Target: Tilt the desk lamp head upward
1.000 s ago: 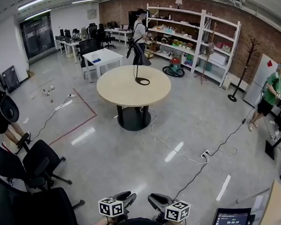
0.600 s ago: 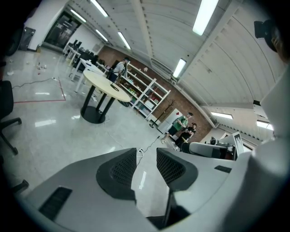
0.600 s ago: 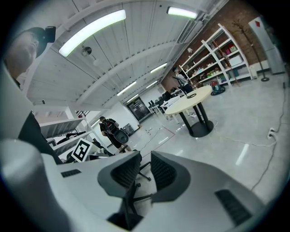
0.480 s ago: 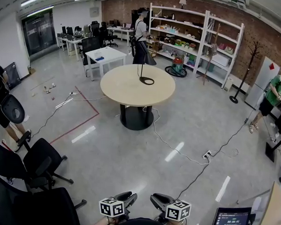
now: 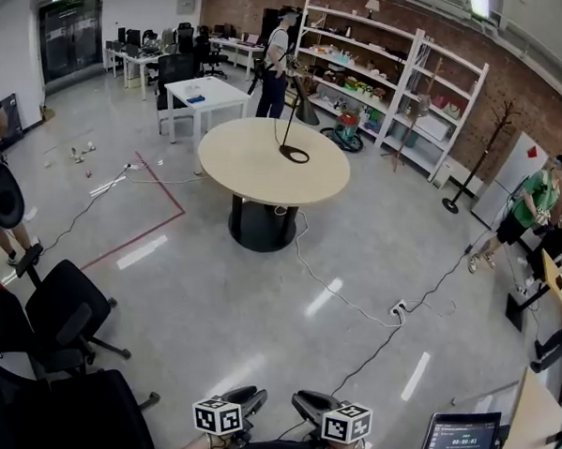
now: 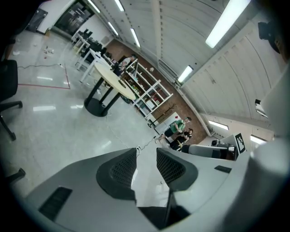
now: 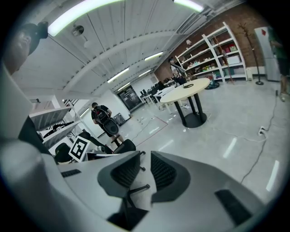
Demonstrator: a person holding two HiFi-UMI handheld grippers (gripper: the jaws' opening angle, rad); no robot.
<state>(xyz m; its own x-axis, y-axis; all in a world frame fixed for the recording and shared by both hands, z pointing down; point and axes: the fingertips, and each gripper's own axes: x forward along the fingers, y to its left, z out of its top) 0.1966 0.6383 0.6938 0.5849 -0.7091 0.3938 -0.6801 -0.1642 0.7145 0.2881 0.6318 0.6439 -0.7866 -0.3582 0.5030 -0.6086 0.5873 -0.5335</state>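
The black desk lamp [image 5: 294,126] stands at the far side of a round beige table [image 5: 255,175], its ring base on the top and its dark shade tilted downward at the head of a thin stem. It is also small and distant in the right gripper view, where the lamp [image 7: 180,76] rises over the table [image 7: 188,88]. Both grippers are far from it, at the bottom edge of the head view: left gripper [image 5: 247,396], right gripper [image 5: 307,400]. The left gripper [image 6: 146,156] and right gripper [image 7: 145,157] each show a narrow gap with nothing between the pads.
Black office chairs [image 5: 55,315] crowd the near left. A cable [image 5: 338,302] runs from the table foot to a power strip [image 5: 399,310]. A person [image 5: 273,64] stands behind the table, another in green [image 5: 536,199] at the right. Shelves [image 5: 401,80] line the brick wall; a screen [image 5: 459,442] sits near right.
The head view has swung and advanced: table and lamp sit slightly left and larger, the chairs slid left. Both grippers stay at the bottom edge, jaws unchanged.
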